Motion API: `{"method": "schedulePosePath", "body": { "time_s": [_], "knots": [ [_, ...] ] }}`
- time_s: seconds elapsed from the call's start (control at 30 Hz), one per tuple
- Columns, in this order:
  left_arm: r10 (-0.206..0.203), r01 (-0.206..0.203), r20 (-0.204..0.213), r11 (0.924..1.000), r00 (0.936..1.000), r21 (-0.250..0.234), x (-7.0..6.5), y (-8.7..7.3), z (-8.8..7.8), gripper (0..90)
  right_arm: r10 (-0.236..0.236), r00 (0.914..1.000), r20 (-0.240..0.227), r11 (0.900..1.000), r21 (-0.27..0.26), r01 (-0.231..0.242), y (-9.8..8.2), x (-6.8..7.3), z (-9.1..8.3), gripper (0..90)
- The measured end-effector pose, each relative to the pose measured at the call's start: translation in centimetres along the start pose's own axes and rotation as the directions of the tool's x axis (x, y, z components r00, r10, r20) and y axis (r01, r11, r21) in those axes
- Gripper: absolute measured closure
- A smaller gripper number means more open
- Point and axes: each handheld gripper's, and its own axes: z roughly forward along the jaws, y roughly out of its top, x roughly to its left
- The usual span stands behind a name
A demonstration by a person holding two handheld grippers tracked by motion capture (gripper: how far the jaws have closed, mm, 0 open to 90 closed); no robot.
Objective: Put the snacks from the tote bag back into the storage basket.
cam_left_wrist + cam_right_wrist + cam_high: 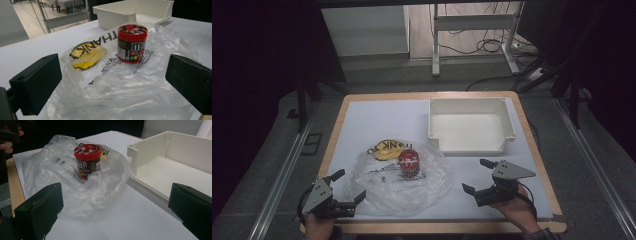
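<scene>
A red-lidded M&M's jar (409, 164) stands upright on a crumpled clear plastic bag (399, 180) with a yellow smiley print and black lettering. In the left gripper view the jar (131, 43) rises beyond the bag (120, 85); in the right gripper view the jar (87, 161) sits amid the bag's folds (75, 185). My left gripper (349, 187) is open at the bag's near-left edge. My right gripper (477, 176) is open to the right of the bag, holding nothing.
An empty white tray (472, 125) stands at the table's back right; its wall (112, 16) and corner (150, 157) are close behind the bag. The wooden table edge (437, 227) runs along the front. Table legs and cables lie on the floor beyond.
</scene>
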Motion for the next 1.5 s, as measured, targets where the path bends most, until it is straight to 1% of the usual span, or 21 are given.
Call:
{"method": "schedulePosePath", "body": {
  "time_s": [0.17,0.33,0.53,0.67,0.7,0.8,0.83,0.93,1.07,1.23,1.37,1.5],
  "knots": [
    [0.000,0.000,0.000,1.0000,1.0000,0.000,0.0,0.0,0.0,0.6,-0.009,0.9998,-0.015,1.000,-0.008,0.009,0.1,0.2,0.5,0.2],
    [0.001,-0.001,0.000,1.0000,1.0000,0.000,0.0,0.0,0.0,0.6,-0.012,0.9997,-0.020,1.000,-0.002,0.012,0.2,0.3,0.8,0.1],
    [0.002,-0.002,0.001,1.0000,1.0000,0.002,0.0,0.0,0.0,0.6,0.005,0.9993,-0.037,1.000,0.013,-0.004,0.3,0.3,1.5,0.1],
    [0.004,-0.004,0.001,1.0000,1.0000,0.003,0.0,0.0,0.0,0.6,0.017,0.9983,-0.056,1.000,0.028,-0.015,0.3,0.4,2.1,0.1],
    [0.004,-0.004,0.001,1.0000,1.0000,0.003,0.0,0.0,0.0,0.6,0.011,0.9982,-0.060,0.999,0.034,-0.009,0.4,0.5,2.3,0.2],
    [0.004,-0.004,0.001,1.0000,1.0000,0.002,0.0,0.0,0.0,0.6,0.010,0.9981,-0.061,0.999,0.036,-0.008,0.5,0.5,2.5,0.1],
    [0.004,-0.004,0.001,1.0000,1.0000,0.003,0.0,0.0,0.0,0.6,0.007,0.9986,-0.053,0.999,0.048,-0.005,0.5,0.6,2.6,0.0],
    [0.005,-0.005,0.001,1.0000,1.0000,0.004,0.0,0.0,0.0,0.6,0.007,0.9984,-0.056,0.999,0.050,-0.004,0.5,0.6,2.8,0.0],
    [0.005,-0.005,0.000,1.0000,1.0000,0.004,0.0,0.0,0.0,0.6,-0.010,0.9990,-0.043,0.998,0.065,0.012,0.7,0.9,3.2,0.0],
    [0.006,-0.006,0.000,1.0000,1.0000,0.004,0.0,0.0,0.0,0.6,-0.011,0.9988,-0.048,0.996,0.083,0.015,0.8,1.0,3.8,0.0],
    [0.006,-0.006,-0.001,1.0000,1.0000,0.004,0.0,0.0,0.0,0.6,-0.005,0.9981,-0.061,0.996,0.091,0.011,1.0,1.0,4.4,0.4],
    [0.006,-0.006,-0.001,1.0000,1.0000,0.004,0.0,0.0,0.0,0.6,0.001,0.9981,-0.062,0.995,0.100,0.005,1.1,1.0,4.7,1.5]
  ]
}}
